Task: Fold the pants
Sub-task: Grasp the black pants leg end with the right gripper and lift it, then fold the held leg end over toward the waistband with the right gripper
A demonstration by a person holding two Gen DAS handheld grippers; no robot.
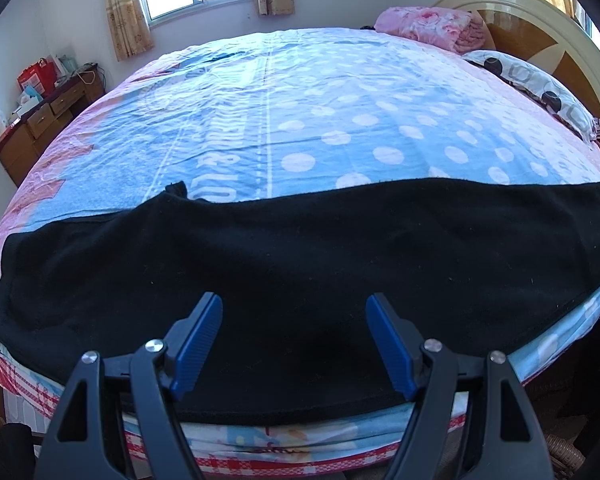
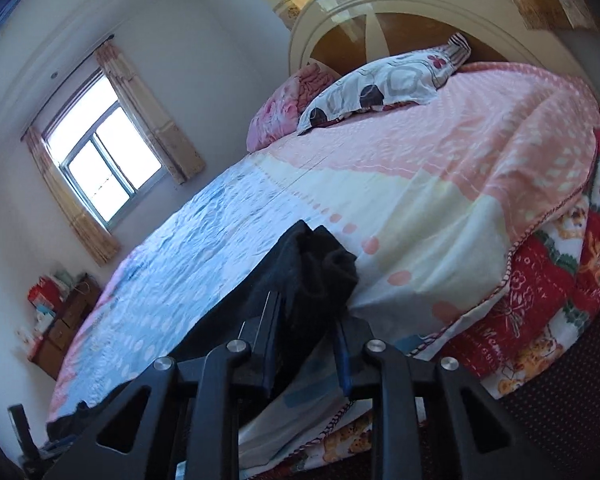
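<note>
Pants (image 1: 300,248) lie spread along the bed's (image 1: 300,100) near edge, unfolded. Our left claw (image 1: 294,340) hovers released above them; our right claw (image 2: 308,320) pinches one end, ready to fold.

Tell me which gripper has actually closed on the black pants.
The right gripper: bunched black pants fabric sits pinched between its fingers. The left gripper hangs open above the pants, gripping nothing.
</note>
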